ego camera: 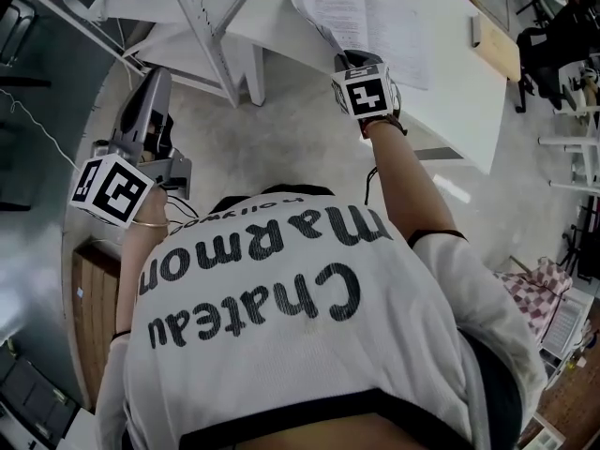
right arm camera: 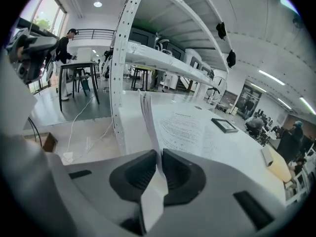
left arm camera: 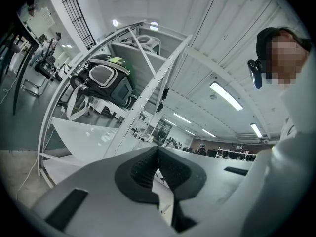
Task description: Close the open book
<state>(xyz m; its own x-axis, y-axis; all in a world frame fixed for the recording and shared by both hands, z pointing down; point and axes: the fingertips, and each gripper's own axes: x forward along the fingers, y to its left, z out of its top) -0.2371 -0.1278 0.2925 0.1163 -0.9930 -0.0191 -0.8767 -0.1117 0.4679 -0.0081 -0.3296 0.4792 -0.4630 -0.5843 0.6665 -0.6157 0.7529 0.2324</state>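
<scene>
The open book (ego camera: 370, 17) lies on the white table (ego camera: 459, 101), its printed pages facing up. My right gripper (ego camera: 343, 61) is at the book's near left corner, shut on a thin sheaf of pages. In the right gripper view that sheaf of pages (right arm camera: 147, 113) stands up on edge from the flat printed page (right arm camera: 190, 130) and runs down between the pads of the right gripper (right arm camera: 159, 164). My left gripper (ego camera: 157, 78) hangs over the floor left of the table, away from the book. In its own view the left gripper (left arm camera: 158, 156) is shut, with nothing between its pads.
A white perforated shelf frame (ego camera: 202, 26) stands between the two grippers, at the table's left end. On the table beyond the book are a small dark picture frame (right arm camera: 224, 125) and a wooden block (ego camera: 497, 50). A wooden box (ego camera: 94, 298) sits on the floor at the left.
</scene>
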